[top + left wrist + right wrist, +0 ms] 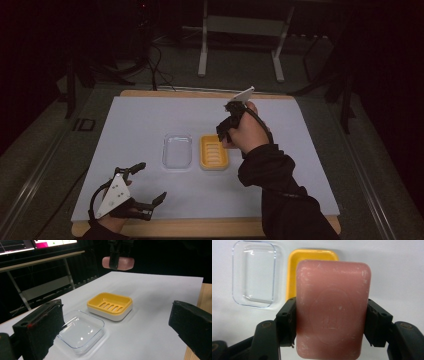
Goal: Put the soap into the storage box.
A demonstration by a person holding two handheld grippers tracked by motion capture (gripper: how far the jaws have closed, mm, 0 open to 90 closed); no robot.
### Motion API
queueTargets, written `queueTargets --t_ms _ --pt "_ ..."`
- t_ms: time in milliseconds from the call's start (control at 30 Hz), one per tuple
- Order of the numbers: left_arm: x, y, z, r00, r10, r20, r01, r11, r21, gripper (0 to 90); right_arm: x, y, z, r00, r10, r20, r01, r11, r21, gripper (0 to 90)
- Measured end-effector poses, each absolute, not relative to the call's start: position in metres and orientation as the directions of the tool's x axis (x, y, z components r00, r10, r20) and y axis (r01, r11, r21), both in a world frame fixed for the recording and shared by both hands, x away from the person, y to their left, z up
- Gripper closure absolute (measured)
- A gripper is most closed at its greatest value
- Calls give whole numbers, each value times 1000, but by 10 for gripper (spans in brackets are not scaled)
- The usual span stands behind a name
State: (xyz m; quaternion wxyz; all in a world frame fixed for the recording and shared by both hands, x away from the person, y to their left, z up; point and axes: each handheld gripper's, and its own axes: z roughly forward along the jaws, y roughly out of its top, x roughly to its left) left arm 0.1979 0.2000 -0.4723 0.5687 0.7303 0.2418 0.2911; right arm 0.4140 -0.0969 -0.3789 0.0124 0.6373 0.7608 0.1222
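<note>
Pink soap (333, 308), scuffed and stamped with a faint oval mark, sits clamped between the jaws of your right gripper (329, 322), one black pad pressed to each long side of the bar. In the left gripper view the same bar hangs at the top centre of the frame, held in the air above the table and clear of everything on it. In the high view your right gripper (226, 131) is just right of centre, raised over the far end of the yellow soap dish (213, 152), which has a slotted floor and a white base. Just beside the dish, to its left in that view and not touching it, lies a clear plastic tray (177, 151). Your left gripper (149, 183) rests low at the lower left of the high view, its jaws spread wide apart with nothing between them. Both dishes stand on a pale white sheet (150, 120) that covers most of a wooden tabletop (200, 227), whose edge shows along the near and far sides. Around the table the room is dark: a grey floor, the white legs of a stand (202, 50) at the top centre, loose black cables (155, 65) at the upper left, and lit monitors (37, 243) along the upper left of the left gripper view.
</note>
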Motion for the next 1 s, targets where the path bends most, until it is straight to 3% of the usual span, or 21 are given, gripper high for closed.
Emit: queueTargets --t_ms 500,1000 --pt "197 200 -472 717 679 155 17 -240 971 6 408 -68 -404 -163 969 185 963 116 243 376" --pt "197 200 -472 716 681 155 19 -241 970 6 410 -55 -451 -147 979 142 960 107 259 376"
